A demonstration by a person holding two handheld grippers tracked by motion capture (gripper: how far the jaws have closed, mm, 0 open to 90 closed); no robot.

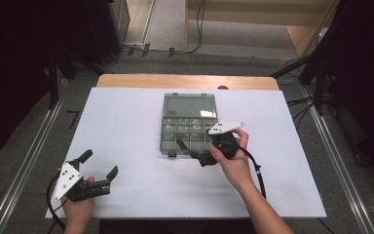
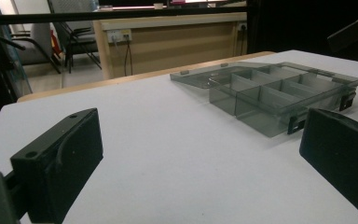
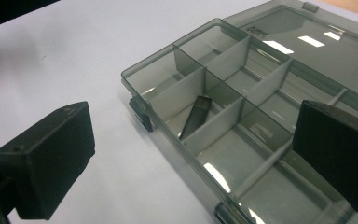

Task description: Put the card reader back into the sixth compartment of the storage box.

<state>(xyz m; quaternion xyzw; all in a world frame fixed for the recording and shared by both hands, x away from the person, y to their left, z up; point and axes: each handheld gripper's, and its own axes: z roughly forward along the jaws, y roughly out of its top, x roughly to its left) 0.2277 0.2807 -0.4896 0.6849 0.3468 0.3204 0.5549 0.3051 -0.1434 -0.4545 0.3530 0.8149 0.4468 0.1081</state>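
Note:
A smoky clear organizer box (image 1: 164, 131) lies open mid-table, its lid (image 1: 190, 106) laid flat behind it. A small flat black piece (image 3: 196, 116) leans inside a front-row compartment of the box (image 3: 168, 93). My right gripper (image 1: 190, 152) is at the box's front edge, pointing left. It (image 3: 191, 158) is open, with one jaw over the table, the other over the compartments, and nothing between the pads. My left gripper (image 1: 100, 165) rests open near the front left corner. It (image 2: 200, 154) faces the box (image 2: 261, 100) from a distance, holding nothing.
The white board (image 1: 126, 126) covers a wooden table whose edge (image 1: 185, 80) shows at the back. Metal rails (image 1: 24, 165) run along both sides on the floor. Chairs and a wooden counter (image 2: 168, 42) stand beyond the table.

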